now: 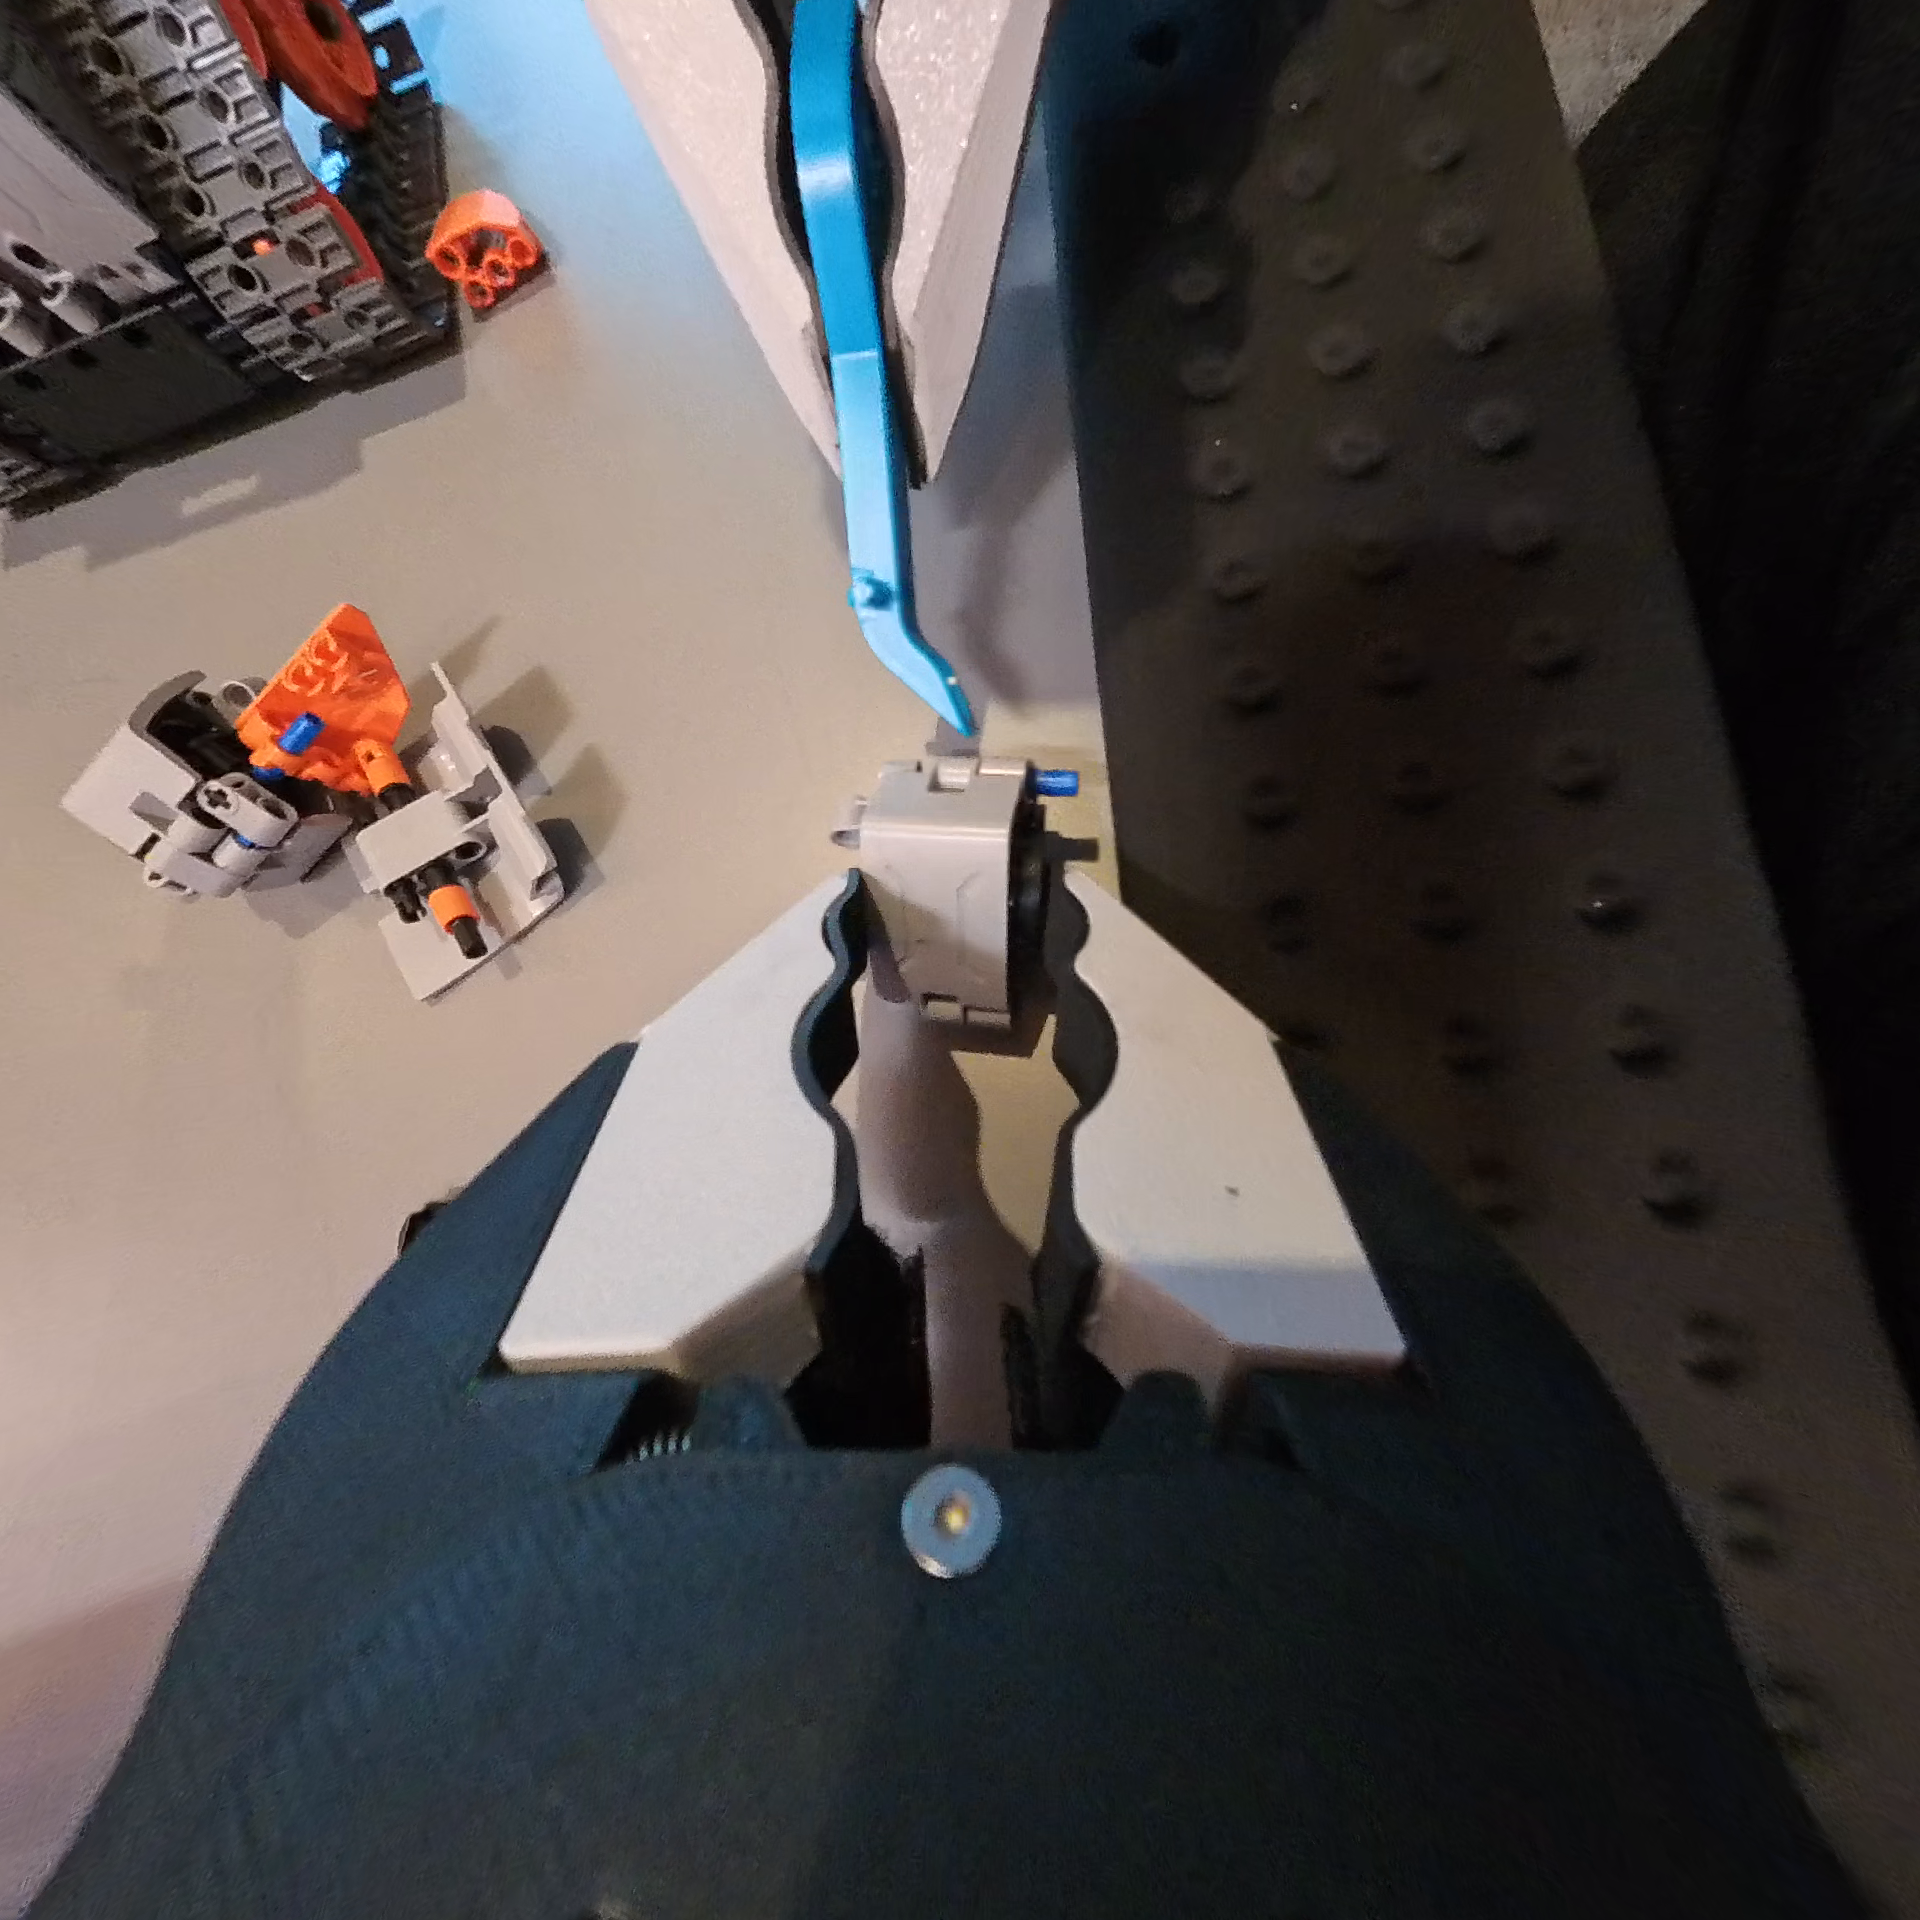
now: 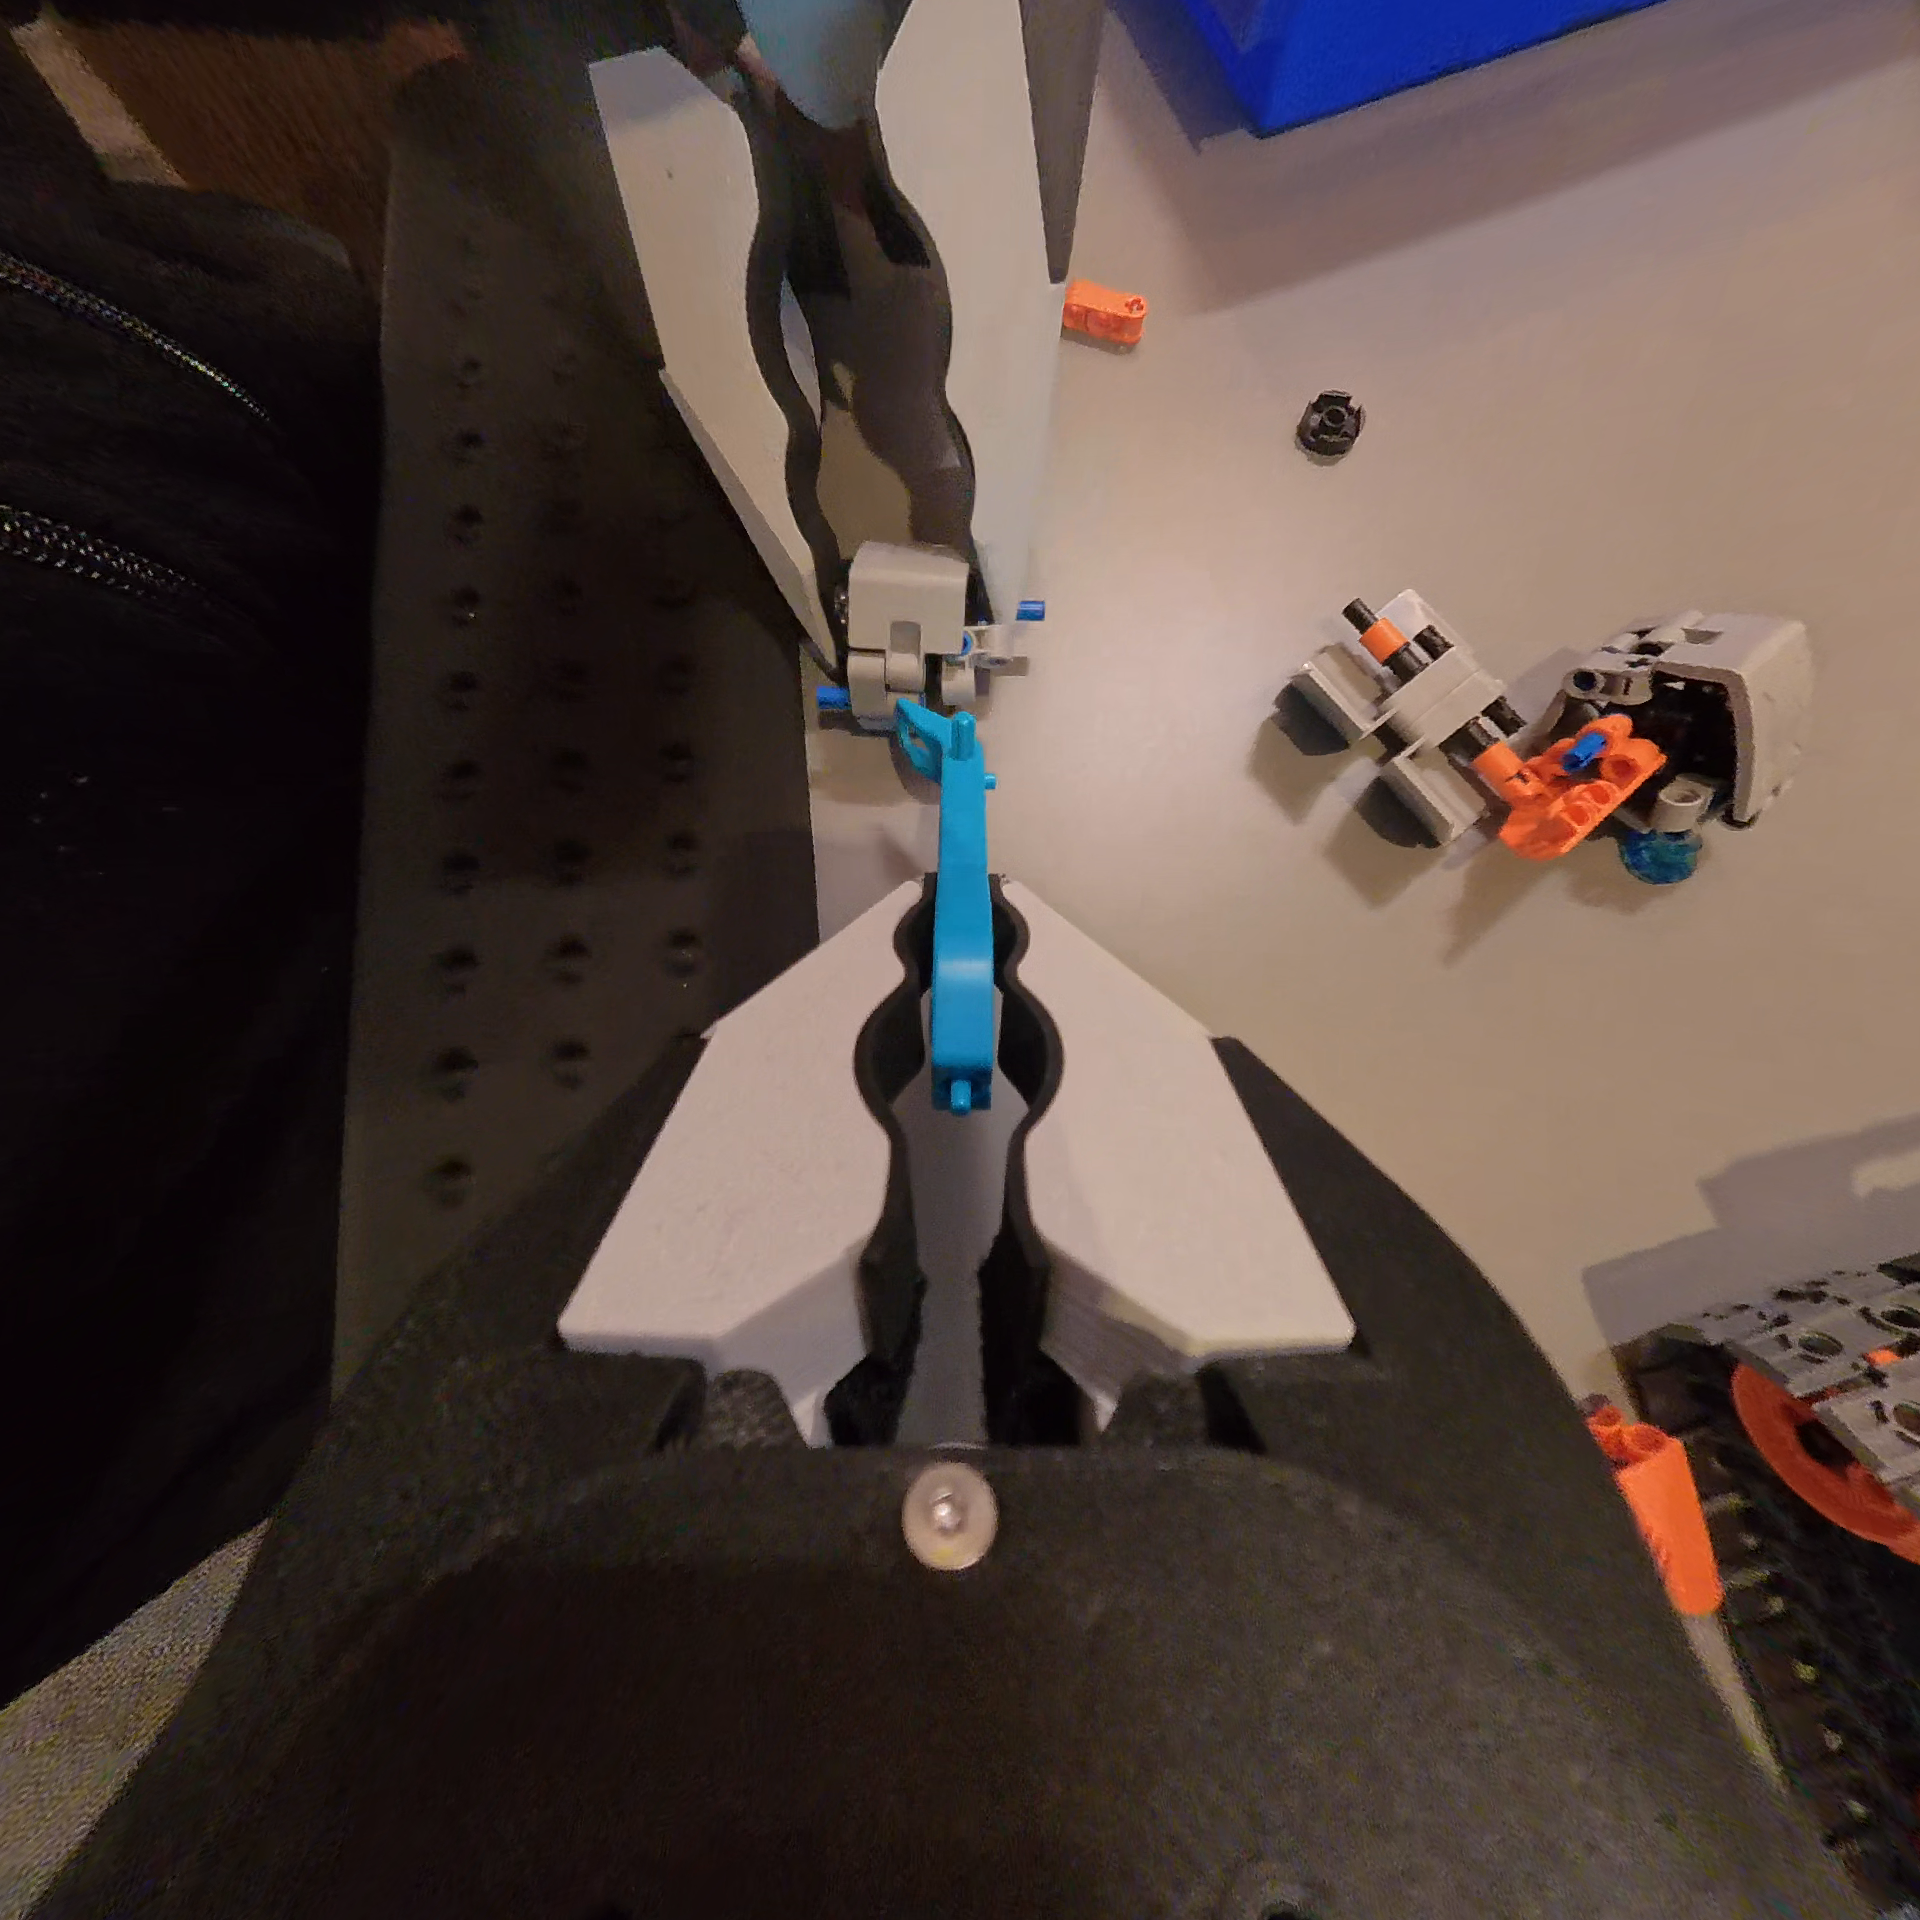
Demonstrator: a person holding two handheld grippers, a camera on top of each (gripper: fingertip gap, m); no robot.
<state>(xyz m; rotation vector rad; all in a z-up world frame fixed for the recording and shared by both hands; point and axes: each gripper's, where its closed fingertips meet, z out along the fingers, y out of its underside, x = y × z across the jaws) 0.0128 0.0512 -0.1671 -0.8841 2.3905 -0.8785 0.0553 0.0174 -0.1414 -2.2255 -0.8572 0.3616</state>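
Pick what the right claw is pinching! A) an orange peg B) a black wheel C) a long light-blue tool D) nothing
C: the right claw is shut on the long light-blue tool, whose tip touches the small grey brick assembly held by the left claw.

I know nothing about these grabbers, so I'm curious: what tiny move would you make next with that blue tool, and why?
Probably nudge the right gripper forward a touch: its blue tool has its tip right at the small grey block assembly held by the left gripper, beside a blue pin.
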